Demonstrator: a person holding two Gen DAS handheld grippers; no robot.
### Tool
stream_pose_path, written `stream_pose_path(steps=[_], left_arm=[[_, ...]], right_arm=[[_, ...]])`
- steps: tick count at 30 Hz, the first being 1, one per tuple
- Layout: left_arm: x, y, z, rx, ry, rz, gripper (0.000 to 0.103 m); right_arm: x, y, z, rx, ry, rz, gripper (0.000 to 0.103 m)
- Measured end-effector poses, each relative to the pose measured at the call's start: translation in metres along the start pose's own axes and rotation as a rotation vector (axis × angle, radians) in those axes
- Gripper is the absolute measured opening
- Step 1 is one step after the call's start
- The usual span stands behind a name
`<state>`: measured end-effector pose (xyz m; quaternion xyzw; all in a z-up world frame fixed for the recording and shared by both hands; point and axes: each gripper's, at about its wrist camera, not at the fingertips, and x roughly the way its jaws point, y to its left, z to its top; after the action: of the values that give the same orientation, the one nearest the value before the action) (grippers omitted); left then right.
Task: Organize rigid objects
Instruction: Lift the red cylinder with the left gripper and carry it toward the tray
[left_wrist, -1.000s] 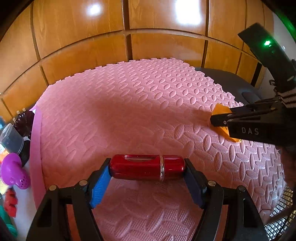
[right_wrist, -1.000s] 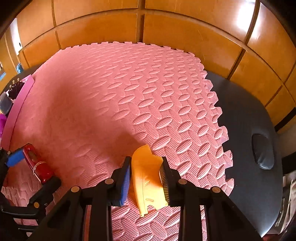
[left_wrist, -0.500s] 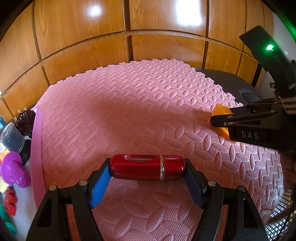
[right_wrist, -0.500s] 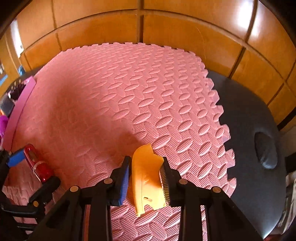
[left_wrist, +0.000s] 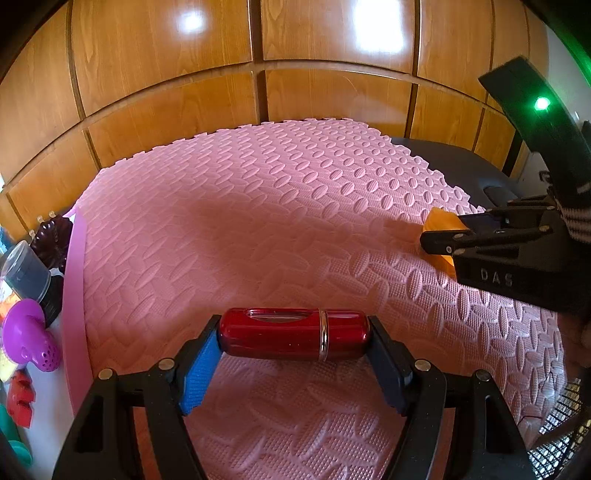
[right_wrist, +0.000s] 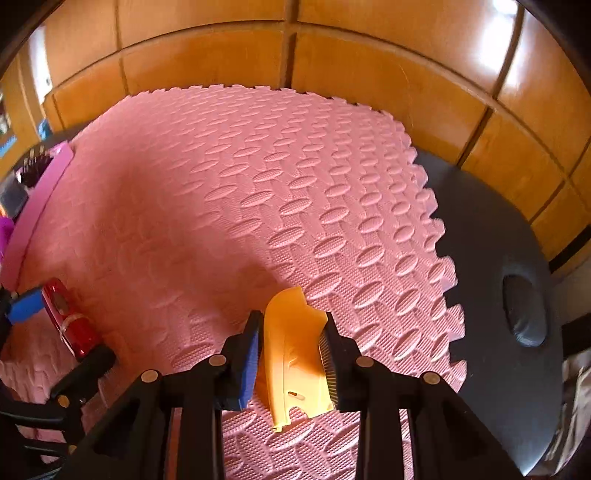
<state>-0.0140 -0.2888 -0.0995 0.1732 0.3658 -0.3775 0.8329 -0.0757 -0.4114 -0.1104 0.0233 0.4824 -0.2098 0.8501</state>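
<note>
1. Wooden wall panels (left_wrist: 166, 74) ring the scene, and below them a pink foam mat (left_wrist: 258, 221) covers a dark padded table (right_wrist: 498, 258).
2. At 6 o'clock in the left wrist view, the left gripper (left_wrist: 293, 341) pinches a red glossy cylinder (left_wrist: 293, 332) end to end, crosswise between its pads, lifted just above the mat.
3. At 6 o'clock in the right wrist view, the right gripper (right_wrist: 291, 354) is pressed tight on a yellow-orange plastic piece (right_wrist: 293, 350), its curved tip pointing toward 12 o'clock.
4. From the left wrist view the right gripper sits at 3 o'clock, near the mat's toothed edge; from the right wrist view the red cylinder shows at 9 o'clock.
5. Compared with a second ago, almost nothing has changed: both grips look the same, the left view is identical, and the right view is only slightly rolled.
6. My reading: both pickups are done and carrying has barely begun; neither piece is placed yet.
7. Off the mat at 9 o'clock in the left view lies a cluster of toys (left_wrist: 26, 332), possibly where things get sorted, though I cannot tell.
</note>
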Motion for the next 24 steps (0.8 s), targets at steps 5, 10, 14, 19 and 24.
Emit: stream_pose_path(steps=[5, 10, 14, 19, 24], left_arm=[[-0.004, 0.004, 0.001, -0.023, 0.002, 0.001, 0.074], [-0.019, 0.004, 0.003, -0.025, -0.027, -0.018, 0.074], [-0.039, 0.003, 0.009, -0.022, -0.073, -0.045, 0.074], [-0.069, 0.017, 0.017, -0.074, -0.104, -0.079, 0.074], [-0.103, 0.055, 0.018, -0.176, -0.144, -0.075, 0.074]], right_arm=[[0.000, 0.000, 0.000, -0.014, -0.014, -0.009, 0.029], [0.000, 0.004, 0.000, -0.039, -0.031, -0.027, 0.029], [-0.001, 0.006, -0.001, -0.059, -0.048, -0.038, 0.029], [-0.001, 0.008, -0.002, -0.067, -0.052, -0.049, 0.029], [-0.002, 0.010, -0.002, -0.076, -0.055, -0.059, 0.029]])
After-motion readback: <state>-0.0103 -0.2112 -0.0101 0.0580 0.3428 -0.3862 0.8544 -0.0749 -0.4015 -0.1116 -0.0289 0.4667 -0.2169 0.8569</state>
